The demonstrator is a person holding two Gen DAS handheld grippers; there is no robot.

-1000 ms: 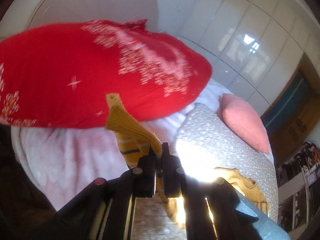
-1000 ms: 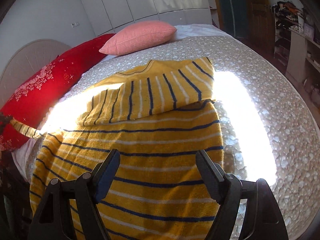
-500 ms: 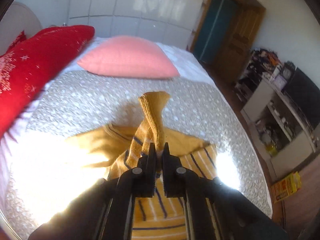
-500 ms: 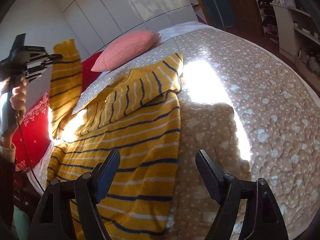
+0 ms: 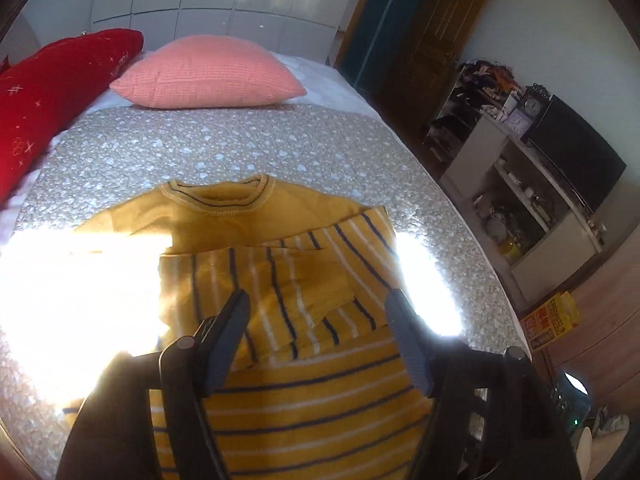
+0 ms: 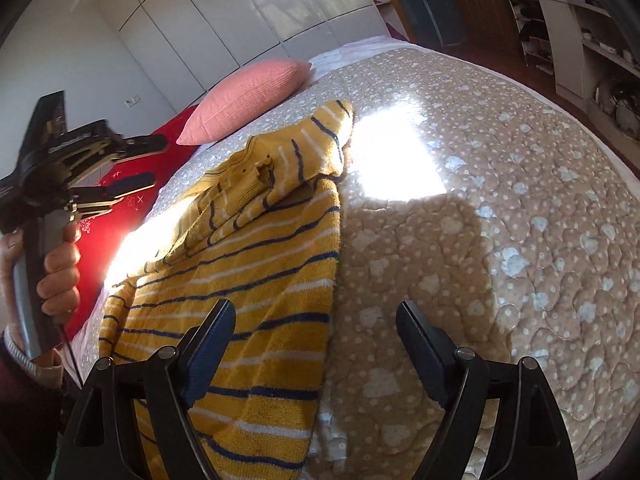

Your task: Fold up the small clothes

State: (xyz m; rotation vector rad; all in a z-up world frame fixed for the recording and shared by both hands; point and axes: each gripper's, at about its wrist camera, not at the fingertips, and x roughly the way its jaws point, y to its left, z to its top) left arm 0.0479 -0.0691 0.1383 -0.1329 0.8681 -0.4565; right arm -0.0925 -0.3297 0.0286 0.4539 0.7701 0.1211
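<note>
Showing only in the right wrist view, a hand (image 6: 56,268) grips the left gripper (image 5: 318,312), jaws opening, empty, above the sweater (image 5: 280,280); right gripper (image 6: 316,328) wide, empty.

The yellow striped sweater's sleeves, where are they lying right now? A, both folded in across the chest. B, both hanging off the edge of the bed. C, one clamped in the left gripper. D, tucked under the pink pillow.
A: both sleeves lie crossed over the yellow striped sweater, and the left gripper, its jaws opening, holds nothing.
</note>
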